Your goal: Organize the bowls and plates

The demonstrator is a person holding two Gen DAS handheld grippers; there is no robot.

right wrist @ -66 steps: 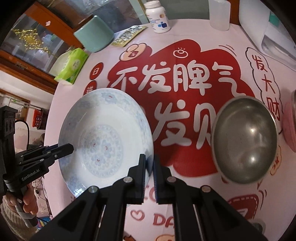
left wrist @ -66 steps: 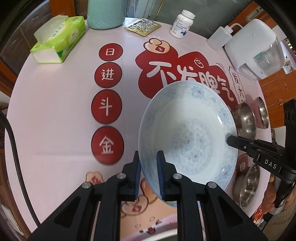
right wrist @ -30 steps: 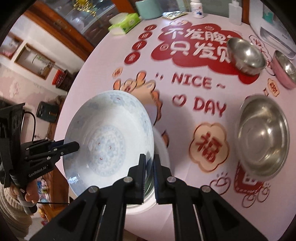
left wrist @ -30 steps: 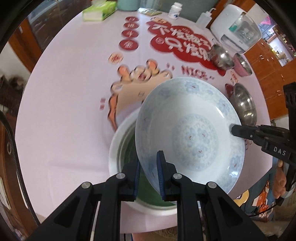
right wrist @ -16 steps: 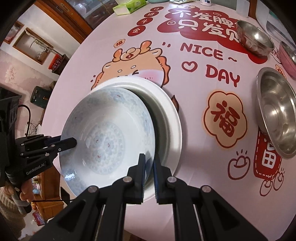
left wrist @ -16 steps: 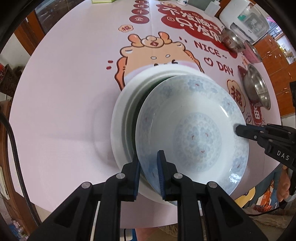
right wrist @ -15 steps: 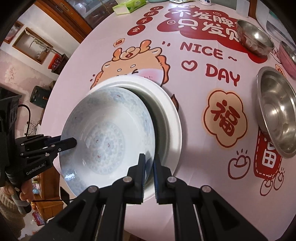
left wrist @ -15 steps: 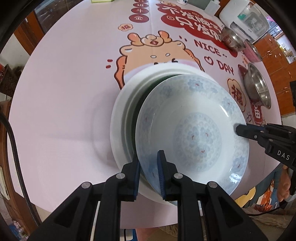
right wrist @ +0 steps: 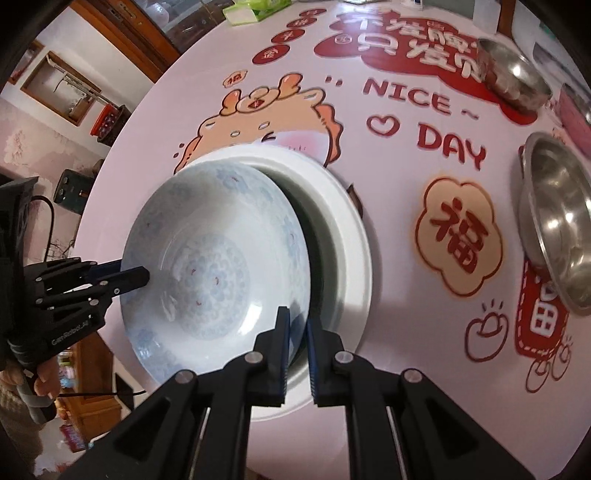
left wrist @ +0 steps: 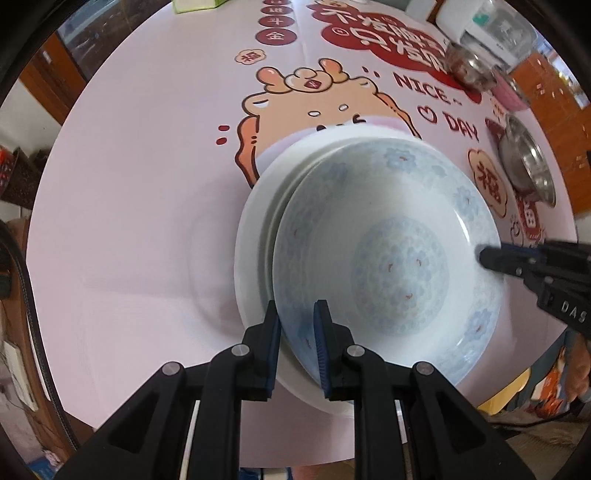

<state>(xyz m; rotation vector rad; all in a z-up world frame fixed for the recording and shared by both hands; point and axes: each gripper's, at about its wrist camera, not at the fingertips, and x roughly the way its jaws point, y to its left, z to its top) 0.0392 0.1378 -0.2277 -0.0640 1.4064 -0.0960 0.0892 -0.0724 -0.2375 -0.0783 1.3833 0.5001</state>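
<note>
A pale blue patterned plate (left wrist: 388, 254) is held by both grippers over a larger white plate (left wrist: 255, 236) with a dark green centre, near the table's front edge. My left gripper (left wrist: 297, 325) is shut on the blue plate's near rim. My right gripper (right wrist: 297, 325) is shut on the opposite rim; it also shows in the left wrist view (left wrist: 480, 254). In the right wrist view the blue plate (right wrist: 214, 266) sits tilted inside the white plate (right wrist: 347, 236), whose dark centre shows in the gap between them.
A large steel bowl (right wrist: 557, 221) sits at the right, with a smaller steel bowl (right wrist: 513, 77) and a pink bowl (right wrist: 574, 110) behind it. A tissue pack (right wrist: 255, 7) and a white appliance (left wrist: 491, 26) stand at the table's far side.
Both grippers have carried the blue plate from the table's middle to the front edge and lowered it onto the white plate. In the last half second it sank further in.
</note>
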